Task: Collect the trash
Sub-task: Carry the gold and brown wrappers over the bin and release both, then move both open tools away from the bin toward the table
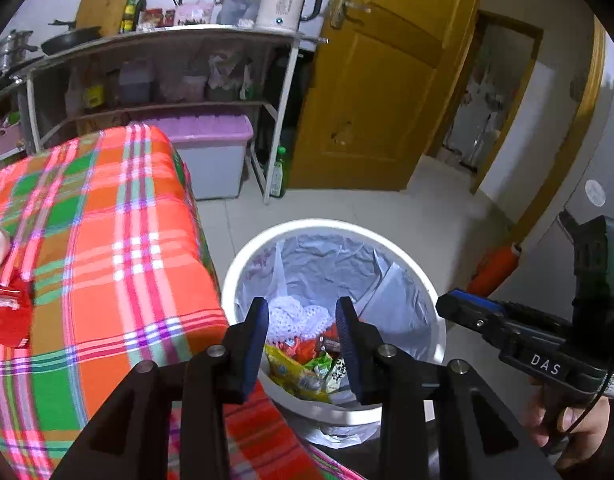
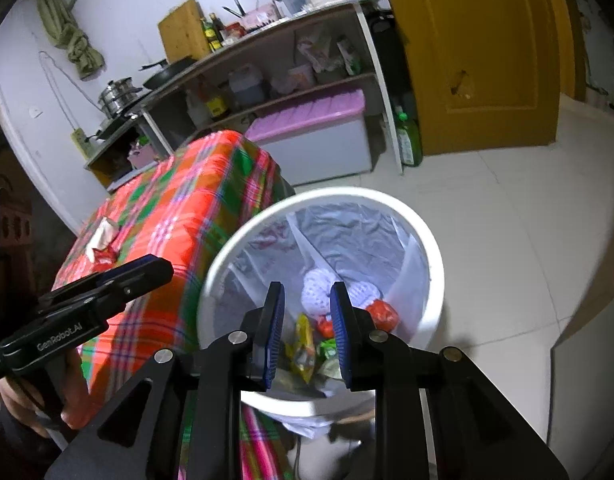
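A white trash bin [image 1: 435, 300] with a clear liner stands on the floor beside the table; it also shows in the right wrist view [image 2: 431, 256]. Inside lie a white foam net [image 1: 295, 316], yellow, green and red wrappers [image 1: 303, 364], and a red wrapper [image 2: 383, 316]. My left gripper [image 1: 303, 320] is open and empty above the bin. My right gripper [image 2: 307, 308] is open and empty above the bin too; it shows at right in the left wrist view [image 1: 467, 312]. On the plaid tablecloth [image 1: 107, 240] lie a red wrapper [image 1: 7, 312] and crumpled tissue [image 2: 103, 234].
A shelf rack [image 1: 167, 80] with pans, bottles and a kettle [image 1: 287, 0] stands behind the table. A purple-lidded storage box [image 1: 215, 152] and a green bottle [image 1: 278, 172] sit on the floor. A yellow door [image 1: 379, 88] stands open at the right.
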The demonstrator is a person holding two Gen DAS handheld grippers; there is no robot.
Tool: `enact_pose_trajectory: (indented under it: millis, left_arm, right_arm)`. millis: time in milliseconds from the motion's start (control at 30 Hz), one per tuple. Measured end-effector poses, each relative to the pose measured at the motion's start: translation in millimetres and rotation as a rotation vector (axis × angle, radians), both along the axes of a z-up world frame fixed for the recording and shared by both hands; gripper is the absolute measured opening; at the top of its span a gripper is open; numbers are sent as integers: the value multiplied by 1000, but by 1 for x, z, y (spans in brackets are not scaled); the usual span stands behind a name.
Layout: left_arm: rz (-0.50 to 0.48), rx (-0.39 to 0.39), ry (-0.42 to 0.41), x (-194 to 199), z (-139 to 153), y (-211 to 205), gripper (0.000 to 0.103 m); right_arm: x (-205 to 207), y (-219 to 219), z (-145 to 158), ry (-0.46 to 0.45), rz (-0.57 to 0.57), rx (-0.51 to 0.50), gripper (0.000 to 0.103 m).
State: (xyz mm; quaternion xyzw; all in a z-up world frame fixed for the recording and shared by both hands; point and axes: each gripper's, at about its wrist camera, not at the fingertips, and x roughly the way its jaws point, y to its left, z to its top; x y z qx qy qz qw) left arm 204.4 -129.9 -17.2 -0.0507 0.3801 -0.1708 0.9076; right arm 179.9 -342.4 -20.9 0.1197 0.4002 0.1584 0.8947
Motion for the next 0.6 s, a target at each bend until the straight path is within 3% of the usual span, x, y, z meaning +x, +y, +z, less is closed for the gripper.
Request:
enact_pose_trajectory:
  millis: [500, 600]
  left_arm:
    - [74, 1, -104, -51, 43, 40, 35]
    - [89, 2, -115, -59, 46, 48, 34]
  right_arm:
    - [-33, 42, 43, -102, 84, 5, 25]
    - [-37, 49, 47, -120, 94, 6, 36]
